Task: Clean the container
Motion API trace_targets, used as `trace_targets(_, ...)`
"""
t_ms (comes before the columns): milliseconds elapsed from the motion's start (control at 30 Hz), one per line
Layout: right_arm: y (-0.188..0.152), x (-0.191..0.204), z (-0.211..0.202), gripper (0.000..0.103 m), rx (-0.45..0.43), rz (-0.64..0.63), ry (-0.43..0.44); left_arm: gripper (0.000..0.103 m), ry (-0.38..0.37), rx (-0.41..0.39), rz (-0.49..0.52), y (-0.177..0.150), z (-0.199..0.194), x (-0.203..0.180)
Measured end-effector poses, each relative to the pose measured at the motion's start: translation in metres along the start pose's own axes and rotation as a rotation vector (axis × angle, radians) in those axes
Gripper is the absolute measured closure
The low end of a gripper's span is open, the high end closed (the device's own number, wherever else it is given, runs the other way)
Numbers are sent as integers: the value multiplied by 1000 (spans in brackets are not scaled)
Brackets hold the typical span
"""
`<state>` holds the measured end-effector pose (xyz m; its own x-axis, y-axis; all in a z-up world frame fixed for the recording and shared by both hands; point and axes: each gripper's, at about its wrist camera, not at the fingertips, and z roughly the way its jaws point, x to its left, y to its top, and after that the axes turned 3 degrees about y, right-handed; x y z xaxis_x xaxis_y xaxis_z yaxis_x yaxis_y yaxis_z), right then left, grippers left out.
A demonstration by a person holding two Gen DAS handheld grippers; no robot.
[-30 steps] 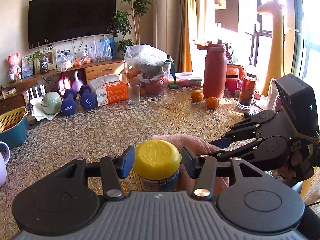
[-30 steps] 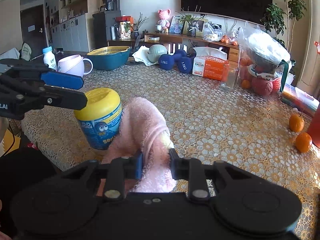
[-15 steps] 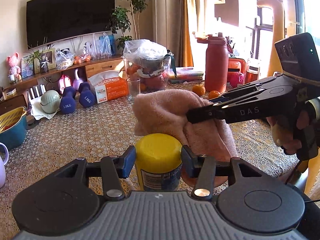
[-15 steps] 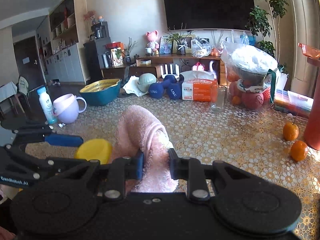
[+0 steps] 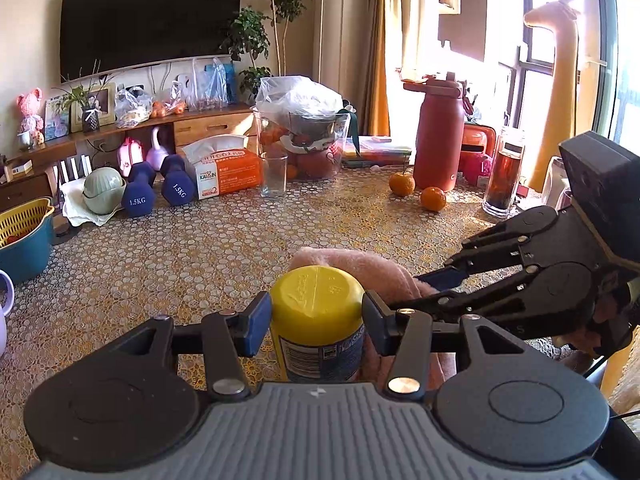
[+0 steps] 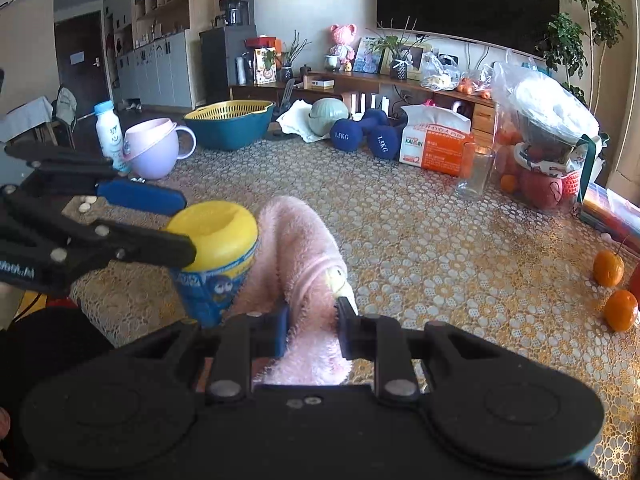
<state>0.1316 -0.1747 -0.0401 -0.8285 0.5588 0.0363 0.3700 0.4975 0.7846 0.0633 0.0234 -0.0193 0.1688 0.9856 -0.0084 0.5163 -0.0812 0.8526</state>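
A container [image 5: 318,322] with a yellow lid and blue label stands upright on the lace tablecloth near its front edge. My left gripper [image 5: 316,320] is shut on the container, one pad on each side below the lid. A pink fluffy cloth [image 6: 302,264] is pinched in my right gripper [image 6: 312,328]. The cloth presses against the container's [image 6: 214,256] right side and wraps behind it, as the left wrist view shows by the cloth [image 5: 360,268]. The right gripper [image 5: 436,280] reaches in from the right. The container's base is hidden by the gripper body.
Two oranges [image 5: 416,192], a red flask [image 5: 438,136] and a dark glass bottle [image 5: 502,172] stand to the right. A drinking glass [image 5: 274,174], tissue box [image 5: 226,170], dumbbells [image 5: 156,190] and a bagged fruit bowl [image 5: 304,132] line the back. A lilac mug [image 6: 154,148] and basket [image 6: 230,122] sit left.
Half a second ago the cloth was raised over the lid; now it has come down along the container's right side and back. The left gripper has kept its hold throughout.
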Motion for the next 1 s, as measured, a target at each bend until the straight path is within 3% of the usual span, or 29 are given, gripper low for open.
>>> trace_targets(200, -6, 5, -11, 82, 14, -29, 7, 54, -8, 10, -10, -3, -4, 5)
trace_targets(400, 17, -17, -22, 90, -62, 14, -77, 54, -14, -4, -12, 0, -12, 4)
trace_targets(467, 24, -18, -19, 91, -75, 14, -62, 54, -8, -20, -12, 5, -14, 4)
trace_targets(567, 28, -13, -6, 97, -58, -2, -30, 54, 10, -11, -5, 9, -9, 2)
trace_targets(733, 16, -4, 8, 96, -14, -35, -53, 54, 28, 8, -11, 6, -3, 3)
trace_targets(867, 14, -11, -6, 78, -42, -10, -92, 54, 41, -3, -28, 10, -5, 6)
trace_targets(900, 15, -14, -9, 70, -48, -7, -103, 54, 38, -6, -34, 11, -5, 7)
trace_targets(1000, 13, -27, -14, 27, -69, 23, -149, 54, 36, -9, -40, 13, -5, 8)
